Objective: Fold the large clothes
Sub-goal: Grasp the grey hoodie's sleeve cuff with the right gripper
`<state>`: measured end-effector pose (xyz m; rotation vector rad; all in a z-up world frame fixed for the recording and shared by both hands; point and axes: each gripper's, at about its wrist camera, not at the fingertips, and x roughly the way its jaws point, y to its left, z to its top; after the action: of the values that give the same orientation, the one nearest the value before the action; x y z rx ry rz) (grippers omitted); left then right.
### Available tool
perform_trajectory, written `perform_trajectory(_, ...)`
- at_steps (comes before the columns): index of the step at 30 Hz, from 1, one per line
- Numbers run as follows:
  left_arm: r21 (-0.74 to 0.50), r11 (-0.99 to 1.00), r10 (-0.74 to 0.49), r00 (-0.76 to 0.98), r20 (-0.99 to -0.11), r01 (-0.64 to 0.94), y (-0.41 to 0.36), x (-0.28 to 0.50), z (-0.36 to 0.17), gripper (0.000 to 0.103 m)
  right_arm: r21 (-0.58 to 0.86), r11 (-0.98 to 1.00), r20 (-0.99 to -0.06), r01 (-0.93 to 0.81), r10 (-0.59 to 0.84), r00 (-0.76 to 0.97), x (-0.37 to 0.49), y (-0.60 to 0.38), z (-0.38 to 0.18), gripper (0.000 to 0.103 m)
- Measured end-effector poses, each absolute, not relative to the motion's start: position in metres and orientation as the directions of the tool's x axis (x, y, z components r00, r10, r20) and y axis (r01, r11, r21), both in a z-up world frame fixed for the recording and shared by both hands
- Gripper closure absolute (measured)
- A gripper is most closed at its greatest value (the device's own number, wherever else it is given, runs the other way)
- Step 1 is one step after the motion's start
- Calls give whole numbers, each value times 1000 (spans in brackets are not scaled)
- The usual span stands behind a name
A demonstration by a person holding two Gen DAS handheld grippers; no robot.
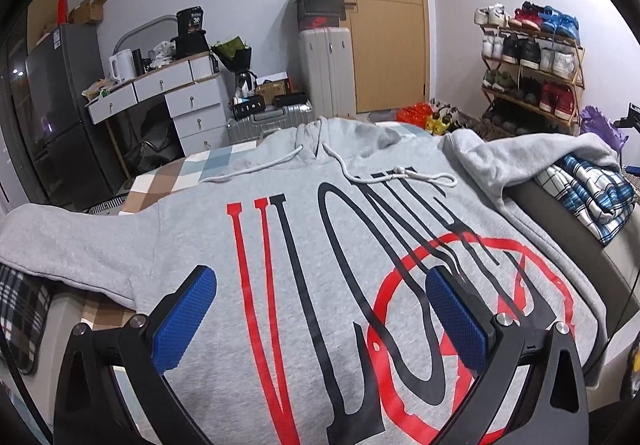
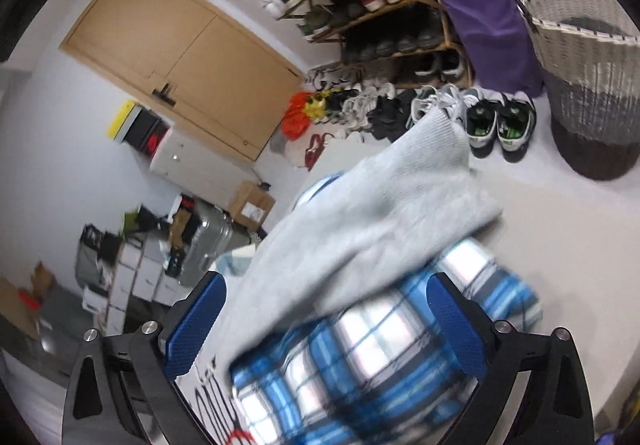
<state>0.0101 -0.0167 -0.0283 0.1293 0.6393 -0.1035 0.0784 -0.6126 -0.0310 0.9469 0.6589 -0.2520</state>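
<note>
A grey hoodie (image 1: 304, 213) with red and black lettering lies face up on the bed, hood at the far end, sleeves spread to both sides. My left gripper (image 1: 320, 285) is open and empty, hovering above the hoodie's chest print. In the right wrist view my right gripper (image 2: 326, 293) is open and empty above the hoodie's right sleeve (image 2: 360, 213), which drapes over a folded blue plaid garment (image 2: 360, 357). That view is blurred.
A checked sheet (image 1: 192, 173) covers the bed. The blue plaid pile (image 1: 592, 189) sits at the bed's right edge. A desk with drawers (image 1: 160, 85), suitcases (image 1: 324, 69), a shoe rack (image 1: 532, 65), floor shoes (image 2: 440, 113) and a wicker basket (image 2: 588, 77) stand around.
</note>
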Motion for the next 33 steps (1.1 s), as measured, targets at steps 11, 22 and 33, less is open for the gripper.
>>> perform_trajectory(11, 125, 978, -54, 777, -628, 170, -28, 12, -35, 1, 461, 627, -773, 627, -63, 632, 123, -623, -46, 38)
perform_trajectory(22, 154, 975, -24, 764, -645, 161, -25, 20, -40, 1, 384, 691, -649, 612, -269, 711, 125, -620, 4, 96)
perform_trajectory(33, 154, 974, -31, 767, -640, 168, -22, 18, -39, 1, 284, 772, -568, 569, -343, 748, 118, -602, 71, 98)
